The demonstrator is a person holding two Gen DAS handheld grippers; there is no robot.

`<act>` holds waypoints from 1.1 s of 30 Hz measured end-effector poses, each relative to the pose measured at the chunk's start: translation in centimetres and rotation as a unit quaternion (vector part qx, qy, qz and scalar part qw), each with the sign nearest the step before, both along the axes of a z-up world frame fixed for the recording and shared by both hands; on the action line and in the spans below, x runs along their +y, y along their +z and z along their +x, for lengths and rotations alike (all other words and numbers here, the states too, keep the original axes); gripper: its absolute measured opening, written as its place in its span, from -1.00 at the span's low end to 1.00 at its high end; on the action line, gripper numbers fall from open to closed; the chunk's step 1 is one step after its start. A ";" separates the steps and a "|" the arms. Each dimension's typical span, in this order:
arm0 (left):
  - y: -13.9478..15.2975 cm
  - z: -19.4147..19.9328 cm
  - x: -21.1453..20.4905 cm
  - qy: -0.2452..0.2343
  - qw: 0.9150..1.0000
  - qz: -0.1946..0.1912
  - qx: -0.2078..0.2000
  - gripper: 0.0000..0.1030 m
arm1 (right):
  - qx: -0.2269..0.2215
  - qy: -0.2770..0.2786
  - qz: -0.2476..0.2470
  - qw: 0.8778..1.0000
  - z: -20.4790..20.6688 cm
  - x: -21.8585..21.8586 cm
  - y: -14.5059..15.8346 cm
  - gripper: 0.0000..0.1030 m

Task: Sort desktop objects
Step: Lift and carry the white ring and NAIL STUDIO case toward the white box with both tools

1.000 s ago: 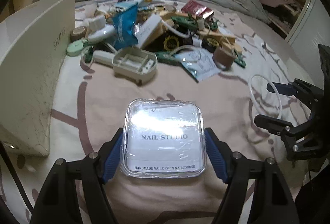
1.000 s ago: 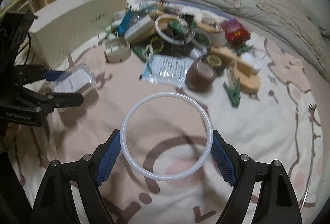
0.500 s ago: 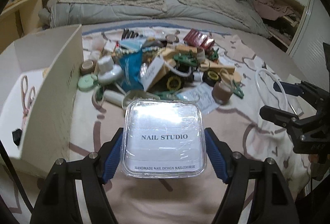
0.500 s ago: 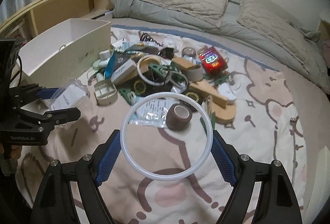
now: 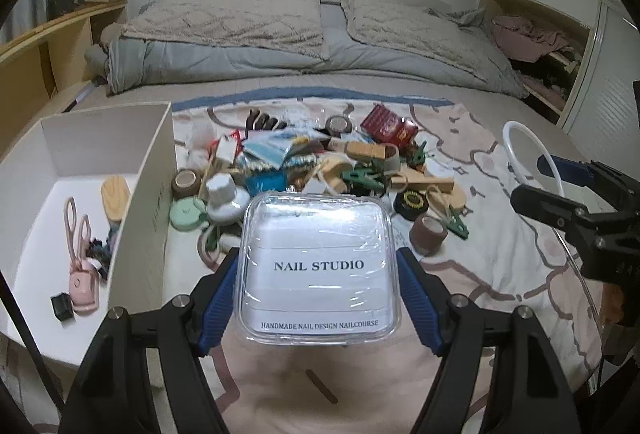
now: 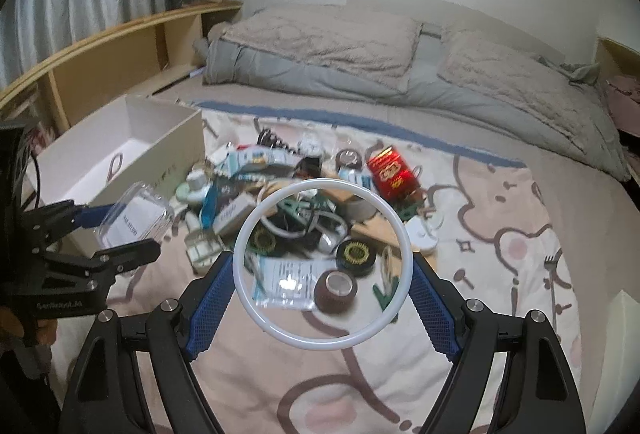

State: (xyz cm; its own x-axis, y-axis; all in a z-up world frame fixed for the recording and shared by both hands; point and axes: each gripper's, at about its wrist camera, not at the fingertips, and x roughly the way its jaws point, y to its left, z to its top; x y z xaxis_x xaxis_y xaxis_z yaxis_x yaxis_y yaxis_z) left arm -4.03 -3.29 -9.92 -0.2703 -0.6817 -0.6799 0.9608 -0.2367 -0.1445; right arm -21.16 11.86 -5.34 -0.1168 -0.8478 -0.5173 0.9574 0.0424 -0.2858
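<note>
Left claw [image 5: 318, 294] and right claw [image 6: 322, 294] each stand clamped, raised side by side.

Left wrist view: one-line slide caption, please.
Left tongs grip a clear square plastic "NAIL STUDIO" case above the cluttered bedspread.

Your clear box [image 5: 320, 266] hides the middle of the pile [image 5: 320, 162] behind it in the left wrist view. At right, the white ring [image 5: 532, 150] shows only as an arc. In the right wrist view, the pile blurs and small items can't be told.
</note>
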 end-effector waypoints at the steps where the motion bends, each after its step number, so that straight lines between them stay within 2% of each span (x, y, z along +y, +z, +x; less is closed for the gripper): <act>1: 0.2 0.1 0.1 0.001 1.000 -0.003 0.000 0.45 | -0.001 -0.003 -0.003 1.000 0.0 -0.1 0.3 0.64; 6: 1.8 0.5 -0.4 0.016 1.000 -0.022 -0.012 0.45 | -0.005 -0.005 -0.019 1.000 0.1 -0.2 1.6 0.63; 13: 3.7 2.2 -1.2 0.038 0.998 -0.042 -0.007 0.45 | -0.001 -0.012 -0.034 0.999 0.6 -0.8 2.7 0.64; 20: 5.5 5.3 -2.0 0.080 0.995 -0.059 0.005 0.45 | 0.010 -0.023 -0.048 0.999 0.8 -1.3 3.8 0.64; 28: 6.7 9.6 -2.6 0.139 0.988 -0.069 0.022 0.45 | 0.016 -0.025 -0.058 0.998 1.9 -2.5 4.5 0.64; 33: 7.5 12.5 -3.0 0.185 0.980 -0.075 0.009 0.45 | 0.016 -0.028 -0.061 0.998 3.0 -3.1 4.8 0.64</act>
